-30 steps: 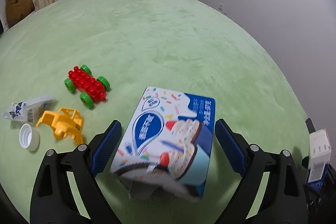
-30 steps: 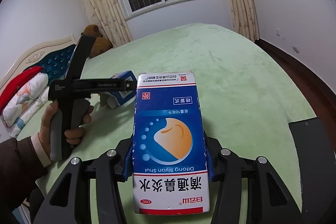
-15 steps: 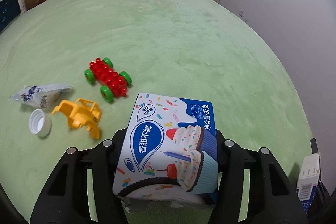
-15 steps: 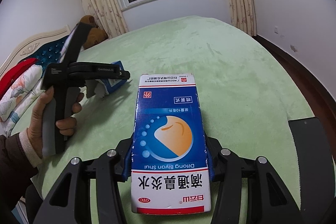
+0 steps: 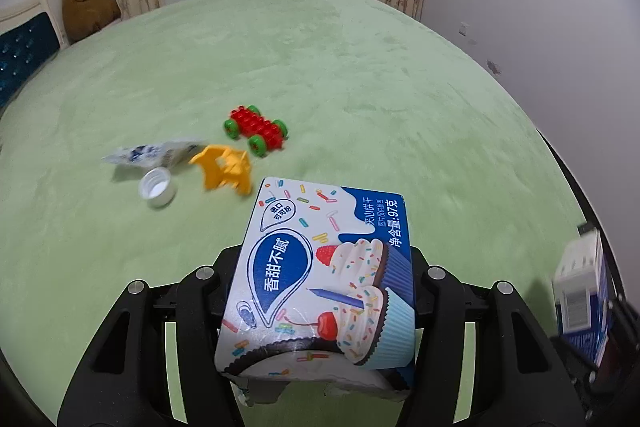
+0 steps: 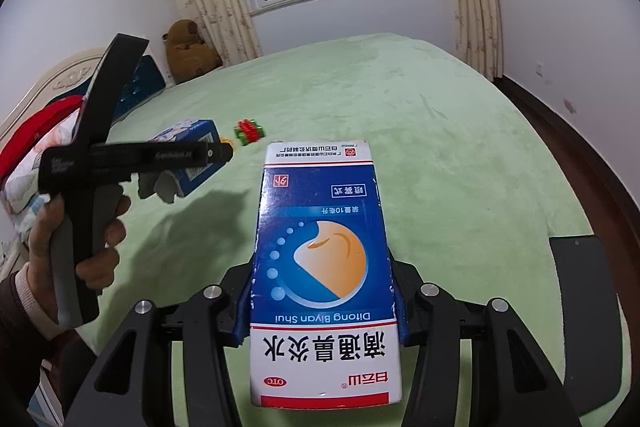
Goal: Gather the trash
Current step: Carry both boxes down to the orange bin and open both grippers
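Observation:
My left gripper (image 5: pixel 320 283) is shut on a blue and white biscuit box (image 5: pixel 320 279) with a cupcake picture, lifted off the green bed cover (image 5: pixel 320 67). From the right wrist view the same box (image 6: pixel 192 155) hangs in the left gripper (image 6: pixel 188 157), held by a person's hand (image 6: pixel 76 247). My right gripper (image 6: pixel 322 303) is shut on a blue and white medicine box (image 6: pixel 324 267), which also shows at the right edge of the left wrist view (image 5: pixel 584 291). On the cover lie a crumpled white wrapper (image 5: pixel 152 155) and a white bottle cap (image 5: pixel 158 187).
A red brick car with green wheels (image 5: pixel 256 131) and a yellow toy part (image 5: pixel 224 167) sit beside the wrapper. A brown plush toy (image 5: pixel 86 9) leans near the headboard (image 5: pixel 24 51). Folded bedding (image 6: pixel 24 155) lies at the left. A dark bin (image 6: pixel 584 323) stands at the right.
The left jaws closed on the biscuit box and lifted it off the cover. The right gripper rose a little, still gripping the medicine box.

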`<state>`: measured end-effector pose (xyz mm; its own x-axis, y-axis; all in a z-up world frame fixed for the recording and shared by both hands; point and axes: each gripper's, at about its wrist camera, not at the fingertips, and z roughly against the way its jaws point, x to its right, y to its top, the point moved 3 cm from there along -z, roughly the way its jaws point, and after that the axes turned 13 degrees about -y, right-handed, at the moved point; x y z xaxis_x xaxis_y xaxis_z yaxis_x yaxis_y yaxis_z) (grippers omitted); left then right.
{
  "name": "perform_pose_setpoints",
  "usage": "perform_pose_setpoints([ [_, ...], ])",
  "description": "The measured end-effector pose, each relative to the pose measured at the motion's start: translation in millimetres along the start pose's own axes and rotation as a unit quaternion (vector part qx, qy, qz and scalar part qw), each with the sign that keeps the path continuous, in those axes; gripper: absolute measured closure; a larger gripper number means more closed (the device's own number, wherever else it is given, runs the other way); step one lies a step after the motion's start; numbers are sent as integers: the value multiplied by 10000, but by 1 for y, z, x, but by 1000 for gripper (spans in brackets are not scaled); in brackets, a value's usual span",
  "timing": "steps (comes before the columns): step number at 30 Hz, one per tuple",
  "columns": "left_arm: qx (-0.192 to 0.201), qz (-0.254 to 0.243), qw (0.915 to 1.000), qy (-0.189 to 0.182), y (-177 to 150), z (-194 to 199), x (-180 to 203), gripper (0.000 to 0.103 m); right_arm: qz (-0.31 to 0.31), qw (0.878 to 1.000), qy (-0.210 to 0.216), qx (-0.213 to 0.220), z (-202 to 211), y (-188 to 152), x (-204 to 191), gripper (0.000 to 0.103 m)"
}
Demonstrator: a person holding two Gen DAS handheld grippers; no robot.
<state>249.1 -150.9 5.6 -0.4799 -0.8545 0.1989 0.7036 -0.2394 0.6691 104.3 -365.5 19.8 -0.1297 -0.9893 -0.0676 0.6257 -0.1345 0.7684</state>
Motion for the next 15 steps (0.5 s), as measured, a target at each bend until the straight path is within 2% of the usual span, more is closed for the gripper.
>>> perform_pose_setpoints([
  [8, 7, 7, 10000, 6, -54, 46, 9, 48, 192, 9994, 272, 20, 35, -14, -23, 52],
  [15, -57, 4, 9997, -227, -116, 83, 18, 48, 607, 9969, 492, -71, 62, -42, -46, 52],
])
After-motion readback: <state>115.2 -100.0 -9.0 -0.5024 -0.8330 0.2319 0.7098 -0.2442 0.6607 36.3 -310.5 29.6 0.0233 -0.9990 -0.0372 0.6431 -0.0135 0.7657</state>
